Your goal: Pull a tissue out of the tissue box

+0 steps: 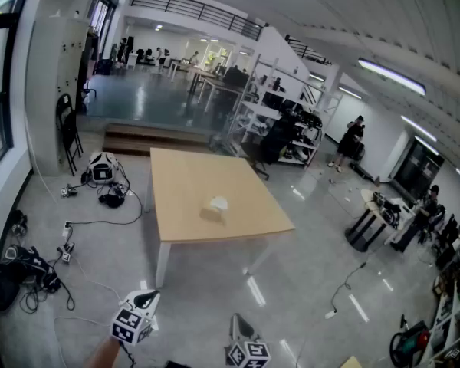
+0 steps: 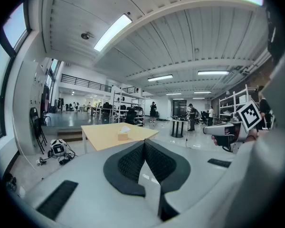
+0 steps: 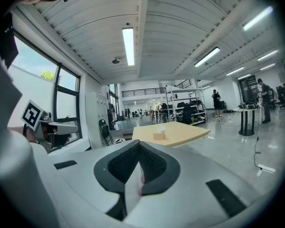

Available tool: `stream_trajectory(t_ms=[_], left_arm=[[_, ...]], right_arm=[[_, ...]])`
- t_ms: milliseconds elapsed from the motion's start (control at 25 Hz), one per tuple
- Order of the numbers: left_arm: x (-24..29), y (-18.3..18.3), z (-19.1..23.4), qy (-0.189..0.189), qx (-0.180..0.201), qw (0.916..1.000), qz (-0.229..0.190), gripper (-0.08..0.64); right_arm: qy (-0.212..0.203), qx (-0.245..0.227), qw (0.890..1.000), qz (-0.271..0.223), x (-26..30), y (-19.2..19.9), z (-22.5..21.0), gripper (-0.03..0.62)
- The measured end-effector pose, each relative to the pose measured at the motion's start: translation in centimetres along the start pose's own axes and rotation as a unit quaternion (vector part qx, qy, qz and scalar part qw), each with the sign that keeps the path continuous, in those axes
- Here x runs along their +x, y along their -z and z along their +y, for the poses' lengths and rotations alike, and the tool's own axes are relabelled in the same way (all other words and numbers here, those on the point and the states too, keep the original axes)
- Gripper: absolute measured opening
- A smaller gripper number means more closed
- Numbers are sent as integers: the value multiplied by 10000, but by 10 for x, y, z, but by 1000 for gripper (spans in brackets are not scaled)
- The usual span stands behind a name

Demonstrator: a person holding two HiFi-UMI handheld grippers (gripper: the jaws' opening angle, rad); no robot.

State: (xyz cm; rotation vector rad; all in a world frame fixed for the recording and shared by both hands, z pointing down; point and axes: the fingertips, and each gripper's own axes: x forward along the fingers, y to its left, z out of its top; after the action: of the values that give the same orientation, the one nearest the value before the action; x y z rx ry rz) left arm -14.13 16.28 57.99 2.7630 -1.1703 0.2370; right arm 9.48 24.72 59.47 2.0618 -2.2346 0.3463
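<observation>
One tissue box (image 1: 212, 215), tissue (image 1: 219, 203) sticking up

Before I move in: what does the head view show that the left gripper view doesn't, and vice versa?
Head view only: the left tongs seen from outside, and the table from above. Left gripper view only: those tongs' jaws close up, shut together with nothing between. Both: the tissue box on the table, a tissue poking up from it, and the right tongs; both tongs are well short of the box.
</observation>
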Motion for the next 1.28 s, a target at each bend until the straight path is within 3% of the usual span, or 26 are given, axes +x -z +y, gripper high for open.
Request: stream_trajectory(t_ms=[880,1280], left_arm=[[9,3,5,50,-11,10000,73,8],[33,3,18,1,-34,9999,116,8]], right_arm=[[49,381,9992,-143,5,-9,-4,6],[-55,305,9995,-82,34,-7,-12,6]])
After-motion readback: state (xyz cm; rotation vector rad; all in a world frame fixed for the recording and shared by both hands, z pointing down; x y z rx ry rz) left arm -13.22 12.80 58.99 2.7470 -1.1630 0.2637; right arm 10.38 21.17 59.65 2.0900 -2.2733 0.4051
